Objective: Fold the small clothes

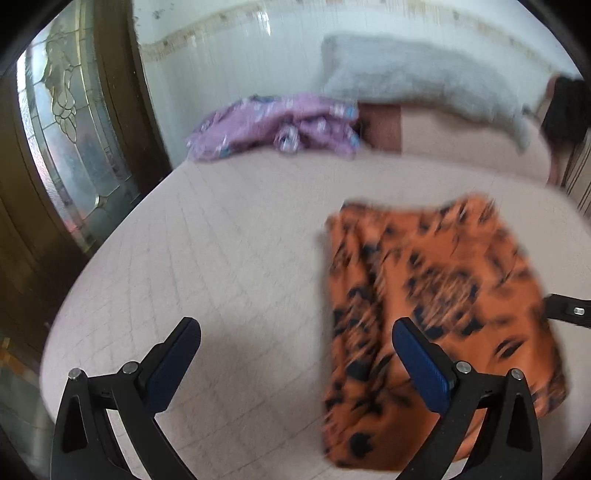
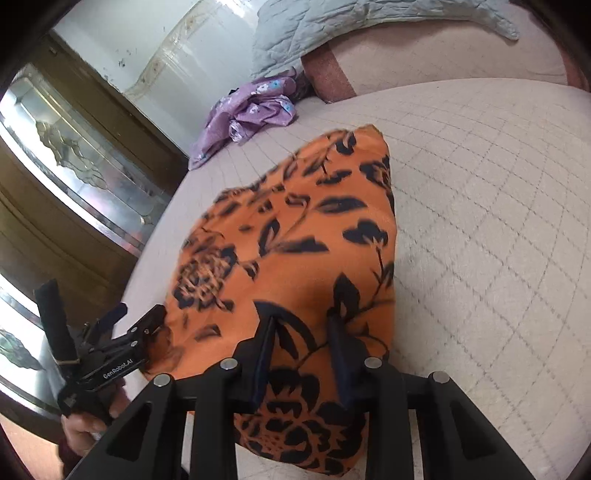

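Orange floral garment (image 2: 295, 251) spread on quilted bed (image 2: 480, 221), pinched in right claw (image 2: 303, 321). Left claw (image 1: 295, 332) spread wide, empty. Purple garment (image 2: 247, 110) crumpled near pillow (image 2: 332, 26).

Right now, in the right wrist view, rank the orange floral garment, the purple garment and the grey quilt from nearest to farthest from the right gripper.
1. Orange floral garment: under and between the right gripper fingers.
2. Purple garment: crumpled, farther up the bed, left.
3. Grey quilt: at the far end, top.
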Demonstrator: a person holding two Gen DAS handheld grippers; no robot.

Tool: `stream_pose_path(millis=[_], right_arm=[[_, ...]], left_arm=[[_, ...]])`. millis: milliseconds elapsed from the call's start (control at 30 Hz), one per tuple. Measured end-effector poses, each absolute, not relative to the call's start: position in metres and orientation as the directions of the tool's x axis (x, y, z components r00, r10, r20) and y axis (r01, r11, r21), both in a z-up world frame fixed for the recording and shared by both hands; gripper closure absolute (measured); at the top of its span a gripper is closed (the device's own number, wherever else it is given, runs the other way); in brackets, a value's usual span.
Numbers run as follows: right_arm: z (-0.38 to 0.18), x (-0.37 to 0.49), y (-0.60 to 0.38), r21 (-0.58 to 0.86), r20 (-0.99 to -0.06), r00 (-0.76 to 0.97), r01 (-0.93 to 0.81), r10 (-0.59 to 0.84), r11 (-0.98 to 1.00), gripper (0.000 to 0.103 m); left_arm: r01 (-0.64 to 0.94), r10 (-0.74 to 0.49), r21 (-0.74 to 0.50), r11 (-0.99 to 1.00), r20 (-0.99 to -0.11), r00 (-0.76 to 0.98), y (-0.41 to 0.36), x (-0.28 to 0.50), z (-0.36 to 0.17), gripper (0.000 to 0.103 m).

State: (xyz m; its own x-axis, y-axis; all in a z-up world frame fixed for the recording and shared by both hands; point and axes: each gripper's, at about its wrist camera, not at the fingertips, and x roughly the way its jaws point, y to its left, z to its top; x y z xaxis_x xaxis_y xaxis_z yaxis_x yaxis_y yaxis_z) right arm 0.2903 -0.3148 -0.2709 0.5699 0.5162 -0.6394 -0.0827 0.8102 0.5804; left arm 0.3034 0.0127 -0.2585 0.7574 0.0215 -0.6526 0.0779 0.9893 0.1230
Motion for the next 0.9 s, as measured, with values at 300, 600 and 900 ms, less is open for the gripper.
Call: stream_pose_path(millis=[300,600,900], right_arm=[[-0.258,0.365,-0.331,0.583,-0.623,0.639,-0.007,0.452,0.813,0.067],[-0.304,0.414,-0.325,0.588,-0.705,0.553,0.104,0.445,0.802,0.069],[-0.251,0.34,-0.319,0.581,-0.643,0.593,-0.033,0.484,0.813,0.068]], left_arm=[[0.072,0.032,0.104,0.992,-0.753,0.657,-0.001,0.34,-0.285,0.0],[0.075,0.017,0.087,0.993,-0.758,0.652,-0.002,0.343,-0.293,0.0],[0.069,0.029,0.099,0.993,-0.75,0.661,-0.003,0.332,-0.291,0.0]])
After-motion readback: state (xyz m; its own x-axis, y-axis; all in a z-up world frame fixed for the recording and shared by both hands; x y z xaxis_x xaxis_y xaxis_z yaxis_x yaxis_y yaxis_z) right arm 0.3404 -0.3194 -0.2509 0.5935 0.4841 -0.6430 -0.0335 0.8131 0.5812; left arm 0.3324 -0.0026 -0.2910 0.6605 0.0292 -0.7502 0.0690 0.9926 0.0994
